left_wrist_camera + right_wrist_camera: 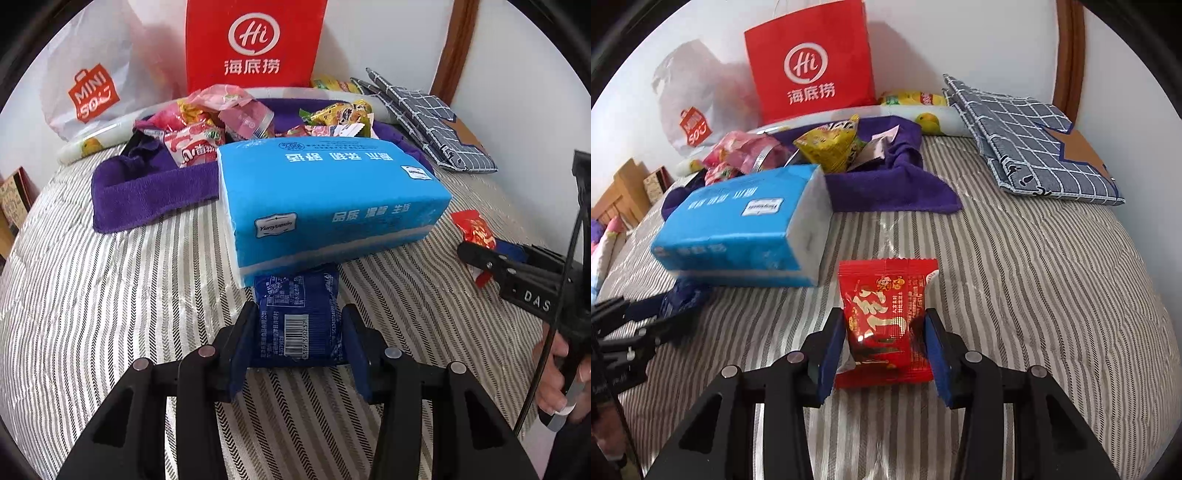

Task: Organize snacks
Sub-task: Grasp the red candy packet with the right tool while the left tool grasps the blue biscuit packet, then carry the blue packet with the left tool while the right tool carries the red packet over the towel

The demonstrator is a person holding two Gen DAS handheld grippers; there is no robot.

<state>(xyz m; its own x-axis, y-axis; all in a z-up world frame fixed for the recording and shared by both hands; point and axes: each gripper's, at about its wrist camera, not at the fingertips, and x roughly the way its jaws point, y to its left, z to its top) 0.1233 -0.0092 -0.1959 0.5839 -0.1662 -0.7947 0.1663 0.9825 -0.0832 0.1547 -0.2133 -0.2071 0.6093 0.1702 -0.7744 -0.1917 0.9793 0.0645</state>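
In the left wrist view my left gripper (299,328) is shut on a dark blue snack packet (298,317), just in front of a blue tissue pack (332,199). In the right wrist view my right gripper (884,334) is shut on a red snack packet (886,321), held over the striped bed. The red packet also shows in the left wrist view (474,229), with the right gripper (491,258) at the right. A purple towel (886,184) behind the tissue pack (738,229) holds several snack packets (831,147), pink and yellow.
A red paper bag (809,66) and a white Miniso plastic bag (690,110) lean on the back wall. A folded blue checked cloth (1034,140) lies at the back right. The striped bedcover (1034,295) stretches right of the grippers.
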